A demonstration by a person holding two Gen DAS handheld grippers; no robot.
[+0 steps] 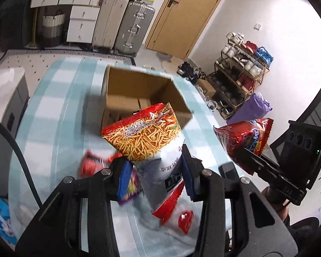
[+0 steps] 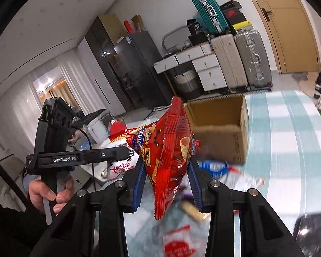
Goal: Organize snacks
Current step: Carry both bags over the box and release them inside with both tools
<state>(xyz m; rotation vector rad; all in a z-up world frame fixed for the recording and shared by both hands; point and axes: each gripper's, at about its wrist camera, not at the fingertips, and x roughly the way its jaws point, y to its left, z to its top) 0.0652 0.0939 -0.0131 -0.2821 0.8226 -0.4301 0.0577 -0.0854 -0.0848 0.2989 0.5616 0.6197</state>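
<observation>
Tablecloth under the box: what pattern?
Light teal-and-white check on the tablecloth, under the cardboard box; clearest in the left wrist view.

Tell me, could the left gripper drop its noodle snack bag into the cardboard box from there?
Probably yes: the left gripper holds the noodle snack bag just short of the open-topped cardboard box, nothing between.

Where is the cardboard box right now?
The open cardboard box sits on the checked tablecloth, just beyond the noodle snack bag held up in the left tongs. In the right view it stands behind the red snack bag.
</observation>
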